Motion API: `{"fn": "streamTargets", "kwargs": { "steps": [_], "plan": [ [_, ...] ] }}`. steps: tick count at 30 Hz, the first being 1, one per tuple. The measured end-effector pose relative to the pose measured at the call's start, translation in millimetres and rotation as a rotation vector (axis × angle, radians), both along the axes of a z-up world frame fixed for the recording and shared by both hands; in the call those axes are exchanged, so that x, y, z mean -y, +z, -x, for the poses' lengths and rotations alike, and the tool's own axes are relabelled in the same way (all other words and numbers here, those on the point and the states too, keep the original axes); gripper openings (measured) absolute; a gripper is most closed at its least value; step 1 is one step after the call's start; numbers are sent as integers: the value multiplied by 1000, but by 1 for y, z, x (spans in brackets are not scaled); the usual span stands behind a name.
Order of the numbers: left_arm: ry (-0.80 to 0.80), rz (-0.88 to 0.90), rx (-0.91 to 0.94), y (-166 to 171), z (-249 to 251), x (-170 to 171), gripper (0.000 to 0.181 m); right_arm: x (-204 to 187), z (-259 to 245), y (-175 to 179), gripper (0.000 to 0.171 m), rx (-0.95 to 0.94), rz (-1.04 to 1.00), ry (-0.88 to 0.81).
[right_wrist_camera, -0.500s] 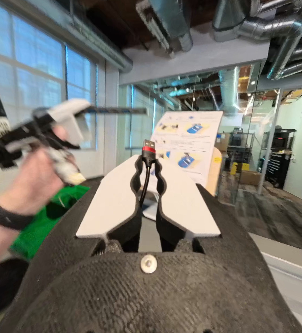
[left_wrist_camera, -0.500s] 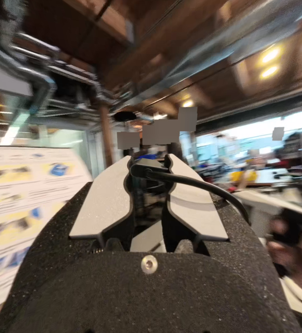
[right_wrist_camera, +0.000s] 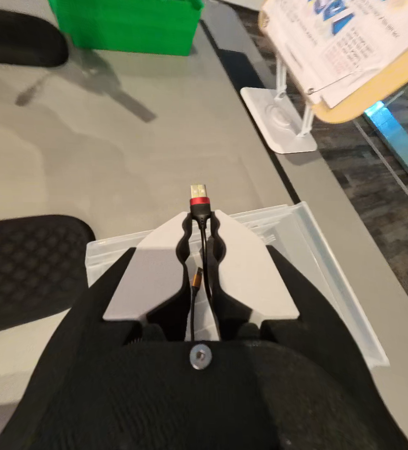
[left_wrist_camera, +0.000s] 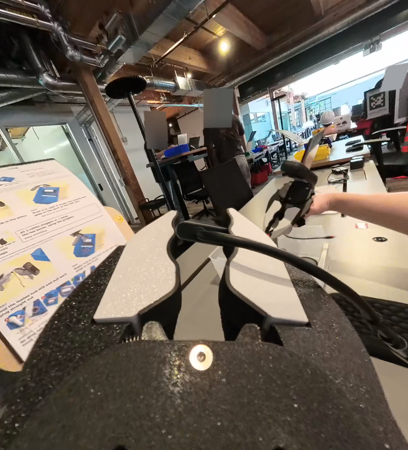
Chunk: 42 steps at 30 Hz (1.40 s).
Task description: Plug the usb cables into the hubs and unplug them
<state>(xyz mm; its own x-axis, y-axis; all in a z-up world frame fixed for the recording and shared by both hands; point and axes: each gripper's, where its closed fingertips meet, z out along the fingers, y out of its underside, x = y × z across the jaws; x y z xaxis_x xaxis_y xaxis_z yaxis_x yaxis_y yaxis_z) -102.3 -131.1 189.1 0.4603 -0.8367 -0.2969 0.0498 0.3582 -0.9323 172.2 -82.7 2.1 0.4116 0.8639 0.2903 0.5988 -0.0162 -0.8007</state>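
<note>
My left gripper is shut on a black hub, seen end on, held up in the air. Its thick black cable arcs right and down to a black mat. My right gripper is shut on a black USB cable just behind the red ring. The metal plug sticks out past the tips, above the grey table. The cable hangs back between the fingers. The right gripper also shows in the left wrist view, held by a hand.
A clear plastic bin sits under the right gripper, with an orange-tipped cable end in it. A green bin and black mats lie to the left. An instruction sheet on a white stand is at the table edge. People stand at far desks. Tip to tip, the grippers are about 35 cm apart.
The right gripper has tipped down from facing the room to facing the table and clear bin, still holding the cable. The left view has steadied and tilted lower, hub still held.
</note>
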Motion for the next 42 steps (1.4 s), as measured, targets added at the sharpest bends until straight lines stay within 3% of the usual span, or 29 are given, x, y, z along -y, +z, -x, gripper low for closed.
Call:
{"fn": "streamTargets", "kwargs": {
  "steps": [3,9,11,20,22,28,30,32,33,35,39,42],
  "plan": [
    [-1,0,-30,-7,-10,0,33,-9,4,-13,15,77,-54,66],
    [9,8,-58,-18,-19,-1,33,-18,10,22,15,183,-245,151],
    [10,18,-58,-21,-20,-4,32,-22,0,21,15,297,-279,158],
    [12,34,-63,-30,-23,-8,33,-11,-34,-65,16,460,-177,172],
    [9,33,-69,-32,-27,-8,33,-28,-40,-48,15,443,-279,77],
    [9,18,-72,-30,-34,-5,33,-43,-37,60,15,247,-414,-79],
    [11,15,-68,-29,-34,-4,33,-44,-40,69,15,228,-426,-135],
    [11,15,-61,-30,-34,-4,33,-52,-58,60,15,299,-512,-265],
    [8,18,-59,-30,-35,-3,33,-47,-57,44,15,315,-505,-239],
    [1,24,-63,-32,-36,-3,33,-28,-47,4,16,266,-357,-136],
    [-1,21,-79,-34,-39,-3,33,-7,-47,-36,15,183,-165,-83],
    [-16,18,-65,-31,-44,-1,33,-4,-52,-81,15,312,-40,-62]
  ]
}}
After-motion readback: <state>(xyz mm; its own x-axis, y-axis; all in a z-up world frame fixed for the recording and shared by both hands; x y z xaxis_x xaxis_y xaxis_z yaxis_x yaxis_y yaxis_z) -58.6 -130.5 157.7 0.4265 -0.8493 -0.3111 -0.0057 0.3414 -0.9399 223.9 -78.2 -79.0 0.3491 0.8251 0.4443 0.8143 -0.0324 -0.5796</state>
